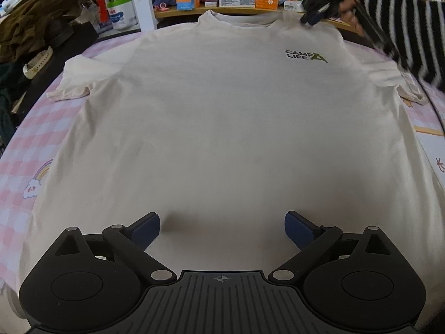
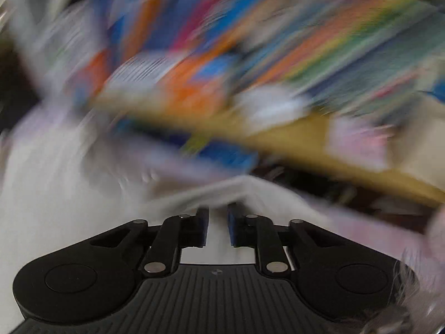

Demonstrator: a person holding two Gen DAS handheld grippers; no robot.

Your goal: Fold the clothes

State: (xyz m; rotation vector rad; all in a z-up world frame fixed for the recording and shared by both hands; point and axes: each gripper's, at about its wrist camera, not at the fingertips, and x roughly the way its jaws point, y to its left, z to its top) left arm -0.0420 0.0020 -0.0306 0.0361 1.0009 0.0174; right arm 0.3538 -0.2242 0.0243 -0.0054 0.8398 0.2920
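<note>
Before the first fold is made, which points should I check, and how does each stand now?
1. T-shirt lies flat, front up, on the checked bed cover: ok.
2. Both short sleeves are spread out to the sides: ok for the left sleeve; the other is partly hidden by the striped sleeve.
3. Left hand-held gripper is open over the hem, nothing between its fingers: ok.
4. Right hand-held gripper is at the shoulder near the collar: ok.
5. Right hand-held gripper has a firm hold on the cloth: cannot tell, its view is blurred.
</note>
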